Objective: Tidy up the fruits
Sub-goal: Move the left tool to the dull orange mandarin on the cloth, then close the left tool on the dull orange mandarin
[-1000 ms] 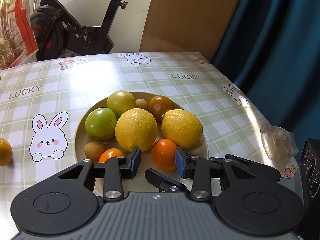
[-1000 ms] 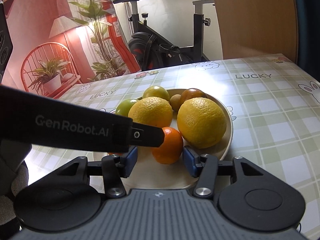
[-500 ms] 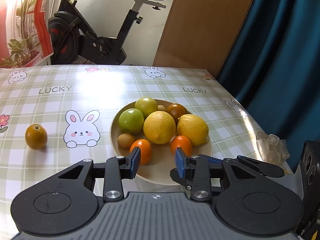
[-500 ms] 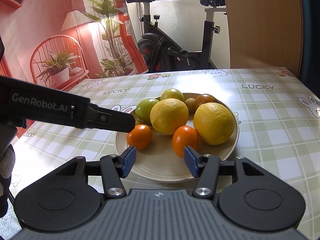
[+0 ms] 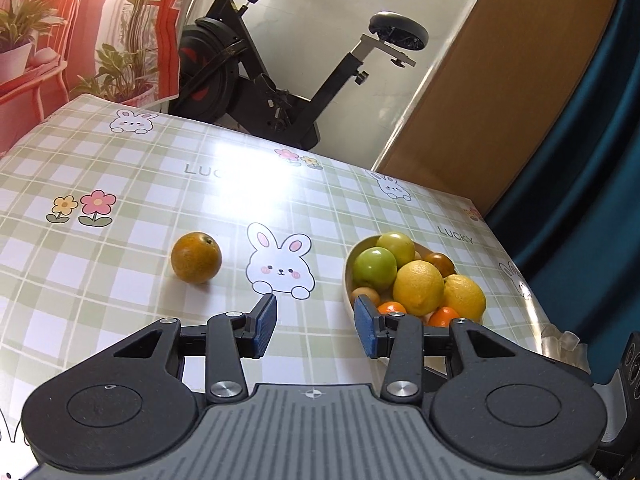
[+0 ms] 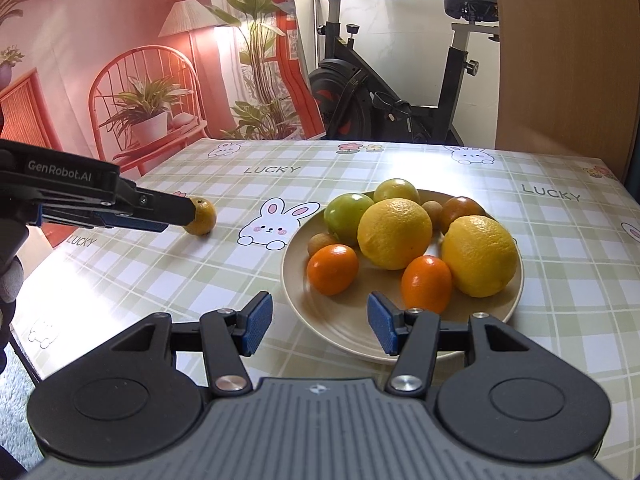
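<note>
A beige plate (image 6: 344, 332) holds several fruits: two big lemons, two green fruits, small oranges and small brown ones. It shows at the right in the left wrist view (image 5: 349, 280). One loose orange (image 5: 196, 257) lies alone on the checked tablecloth, left of the bunny print; it also shows in the right wrist view (image 6: 202, 216). My left gripper (image 5: 315, 326) is open and empty, a short way in front of the loose orange, and it shows in the right wrist view (image 6: 176, 216). My right gripper (image 6: 318, 326) is open and empty at the plate's near rim.
An exercise bike (image 5: 280, 80) stands behind the table's far edge. A wooden panel and a teal curtain (image 5: 580, 140) lie to the right. Crumpled clear plastic (image 5: 564, 344) sits near the table's right edge, next to a black speaker (image 5: 630, 360).
My left gripper has pulled away from the plate and swung left toward the loose orange. My right gripper has drawn back from the plate and risen a little. Both jaws stay open.
</note>
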`<state>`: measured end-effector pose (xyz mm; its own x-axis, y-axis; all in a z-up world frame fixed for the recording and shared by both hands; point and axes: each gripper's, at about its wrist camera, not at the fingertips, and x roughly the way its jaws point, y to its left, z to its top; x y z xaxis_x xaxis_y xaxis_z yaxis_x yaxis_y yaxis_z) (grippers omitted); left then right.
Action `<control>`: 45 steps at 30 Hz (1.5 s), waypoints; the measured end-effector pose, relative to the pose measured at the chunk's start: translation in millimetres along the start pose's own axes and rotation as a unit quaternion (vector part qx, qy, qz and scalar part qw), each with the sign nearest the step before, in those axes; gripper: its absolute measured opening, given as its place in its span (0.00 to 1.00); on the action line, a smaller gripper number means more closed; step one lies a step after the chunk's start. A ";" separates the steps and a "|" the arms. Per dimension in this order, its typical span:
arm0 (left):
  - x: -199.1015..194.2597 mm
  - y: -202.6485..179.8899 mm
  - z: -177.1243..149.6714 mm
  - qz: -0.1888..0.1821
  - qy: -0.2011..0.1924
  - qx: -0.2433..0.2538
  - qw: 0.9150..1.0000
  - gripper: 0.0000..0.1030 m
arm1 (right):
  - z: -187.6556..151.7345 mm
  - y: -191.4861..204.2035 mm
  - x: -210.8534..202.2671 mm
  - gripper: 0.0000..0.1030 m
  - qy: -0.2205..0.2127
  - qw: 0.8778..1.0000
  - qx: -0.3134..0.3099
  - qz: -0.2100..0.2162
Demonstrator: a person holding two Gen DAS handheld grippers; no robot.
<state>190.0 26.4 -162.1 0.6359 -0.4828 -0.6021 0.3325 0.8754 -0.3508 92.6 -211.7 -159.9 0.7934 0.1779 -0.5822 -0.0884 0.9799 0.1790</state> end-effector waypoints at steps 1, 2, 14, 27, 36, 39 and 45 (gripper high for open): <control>-0.5 4.7 3.2 0.003 -0.003 -0.006 1.000 0.44 | 1.5 2.1 2.1 0.55 0.001 1.000 -0.004 0.001; -1.0 9.1 6.4 0.006 -0.004 -0.009 1.000 0.44 | 3.8 4.2 5.6 0.55 0.002 1.000 -0.009 0.003; -16.1 64.2 56.7 0.021 -0.064 -0.055 0.996 0.43 | 56.2 31.3 52.5 0.55 -0.007 0.999 -0.036 0.031; 21.5 93.6 60.7 0.025 -0.020 -0.048 0.998 0.43 | 72.7 96.0 125.4 0.55 0.014 0.989 -0.107 0.103; 48.6 96.1 41.1 0.002 0.022 -0.037 0.999 0.43 | 67.9 106.4 164.4 0.55 0.048 0.985 -0.128 0.102; 53.6 97.3 39.1 -0.001 0.028 -0.039 0.999 0.43 | 67.5 108.3 172.1 0.55 0.053 0.984 -0.134 0.103; 64.9 100.8 37.5 -0.006 0.040 -0.045 0.998 0.43 | 66.0 110.2 180.2 0.55 0.060 0.983 -0.138 0.103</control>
<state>290.9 84.2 -209.7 0.5736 -0.4967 -0.6514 0.2732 0.8657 -0.4195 265.6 -77.6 -192.7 0.6652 0.3690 -0.6491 -0.4141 0.9057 0.0906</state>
